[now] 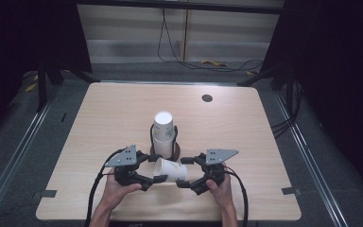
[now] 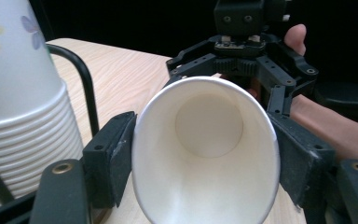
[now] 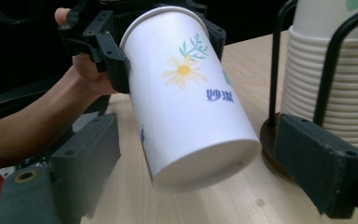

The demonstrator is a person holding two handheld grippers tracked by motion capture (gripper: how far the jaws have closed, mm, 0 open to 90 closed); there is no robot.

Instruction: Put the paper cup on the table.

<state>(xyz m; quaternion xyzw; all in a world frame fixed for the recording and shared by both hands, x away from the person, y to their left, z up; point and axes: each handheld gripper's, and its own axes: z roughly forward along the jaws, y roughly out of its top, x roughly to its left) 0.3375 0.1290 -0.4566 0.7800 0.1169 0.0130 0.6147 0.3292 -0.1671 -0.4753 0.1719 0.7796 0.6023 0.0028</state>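
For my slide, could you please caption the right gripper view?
Left gripper clamps a flowered white paper cup by its rim; right gripper open around its base.

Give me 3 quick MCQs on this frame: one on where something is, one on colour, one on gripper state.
1. Where is the stack of cups in the high view?
A. just beyond the two grippers
B. at the table's far right corner
C. on the floor

2. What colour is the flower printed on the held cup?
A. red
B. yellow
C. black

3. How do the grippers stand on the held cup?
A. both clear of it
B. right shut on it, left open
C. left gripper clamps its rim, right gripper open around its base

Answers: 1 A, the stack stands in its wire holder mid-table behind them. 2 B, yellow petals in the right gripper view. 3 C, left pads press the rim; gaps show beside the base.
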